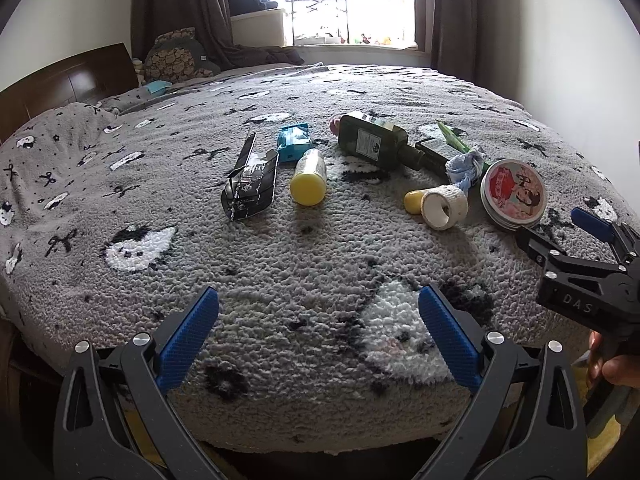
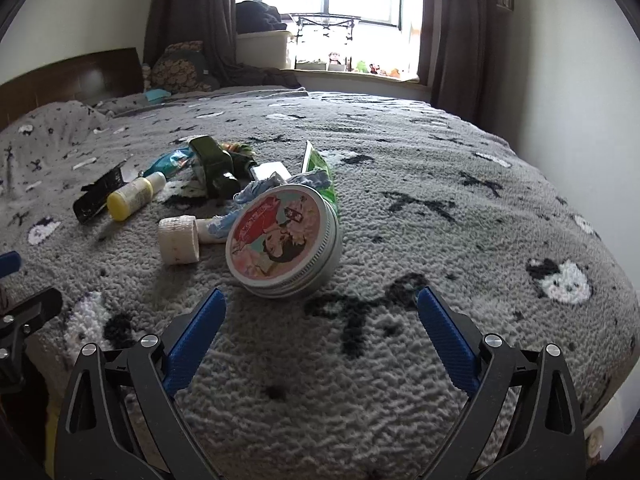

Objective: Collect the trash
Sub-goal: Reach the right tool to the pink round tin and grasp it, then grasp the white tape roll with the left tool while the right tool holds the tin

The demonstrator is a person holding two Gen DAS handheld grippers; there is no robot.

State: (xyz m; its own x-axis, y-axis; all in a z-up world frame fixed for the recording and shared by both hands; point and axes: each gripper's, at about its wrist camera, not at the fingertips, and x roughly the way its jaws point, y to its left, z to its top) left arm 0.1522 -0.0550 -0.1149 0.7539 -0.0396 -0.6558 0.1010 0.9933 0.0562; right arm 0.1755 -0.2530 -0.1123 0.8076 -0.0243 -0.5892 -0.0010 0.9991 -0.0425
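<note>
Two claws hang wide open over the fuzzy gray blanket (image 2: 440, 208), holding nothing. Nearest the right gripper (image 2: 322, 308) is the round tin (image 2: 282, 236), leaning on the pile. I think it should go straight in and squeeze the tin's sides gently. Farther from the left gripper (image 1: 318, 308) lie the black wrapper (image 1: 252, 188), yellow-capped bottle (image 1: 308, 178) and green bottle (image 1: 372, 142). Only the left view shows the blue packet (image 1: 294, 142) clearly.
</note>
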